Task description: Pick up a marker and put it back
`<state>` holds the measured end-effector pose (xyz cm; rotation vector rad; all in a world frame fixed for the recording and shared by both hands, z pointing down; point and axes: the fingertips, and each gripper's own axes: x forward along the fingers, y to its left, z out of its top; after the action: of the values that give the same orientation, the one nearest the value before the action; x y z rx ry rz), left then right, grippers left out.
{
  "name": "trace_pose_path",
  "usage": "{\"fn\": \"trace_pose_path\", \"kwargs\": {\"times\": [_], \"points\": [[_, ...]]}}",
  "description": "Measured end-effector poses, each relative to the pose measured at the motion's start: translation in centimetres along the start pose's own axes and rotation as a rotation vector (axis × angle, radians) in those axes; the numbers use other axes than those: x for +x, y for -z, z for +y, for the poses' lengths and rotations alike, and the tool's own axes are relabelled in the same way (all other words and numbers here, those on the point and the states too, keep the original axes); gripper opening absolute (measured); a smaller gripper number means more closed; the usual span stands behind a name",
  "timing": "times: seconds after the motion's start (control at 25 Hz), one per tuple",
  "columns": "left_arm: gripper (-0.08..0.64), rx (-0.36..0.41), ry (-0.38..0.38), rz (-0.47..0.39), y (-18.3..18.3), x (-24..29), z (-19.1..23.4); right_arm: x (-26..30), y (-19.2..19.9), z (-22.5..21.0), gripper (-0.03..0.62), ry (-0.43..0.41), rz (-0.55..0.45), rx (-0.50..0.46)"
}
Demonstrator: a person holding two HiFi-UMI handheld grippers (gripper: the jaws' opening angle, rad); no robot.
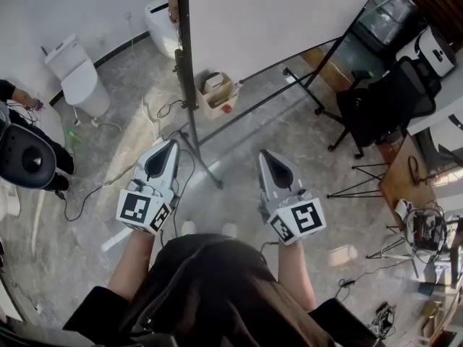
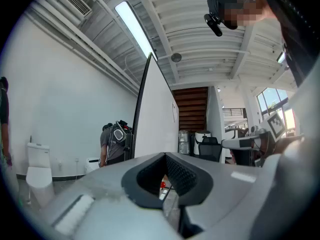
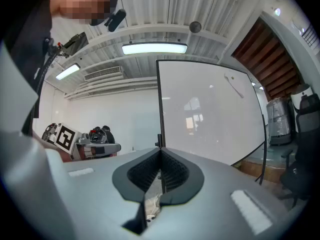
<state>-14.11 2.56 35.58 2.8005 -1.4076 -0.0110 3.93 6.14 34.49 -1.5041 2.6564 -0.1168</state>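
1. I am holding both tongs level. The left gripper (image 1: pixel 171 144) and right gripper (image 1: pixel 265 155) are each pressed together, pinching nothing.
2. I am not spotting the marker for sure. A small box (image 1: pixel 215 96) with something red is sitting by the whiteboard (image 1: pixel 275 13) stand, upper middle.
3. I think I should be opening one gripper before reaching.
4. Loose wires (image 1: pixel 94 190) are lying on the grey floor (image 1: pixel 239 139), and a black chair (image 1: pixel 383 107) is standing at the right.
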Motion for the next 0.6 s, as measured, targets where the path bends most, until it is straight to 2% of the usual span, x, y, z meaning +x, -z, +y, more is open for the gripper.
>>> {"fn": "trace_pose_path", "kwargs": {"times": [0.12, 0.6], "points": [[0.006, -0.018, -0.013, -0.001, 0.30, -0.35, -0.10, -0.37, 0.21, 0.01, 0.009, 0.002, 0.003, -0.001], [0.006, -0.005, -0.024, -0.007, 0.04, -0.90, -0.38, -0.94, -0.13, 0.22, 0.009, -0.006, -0.005, -0.004]]}}
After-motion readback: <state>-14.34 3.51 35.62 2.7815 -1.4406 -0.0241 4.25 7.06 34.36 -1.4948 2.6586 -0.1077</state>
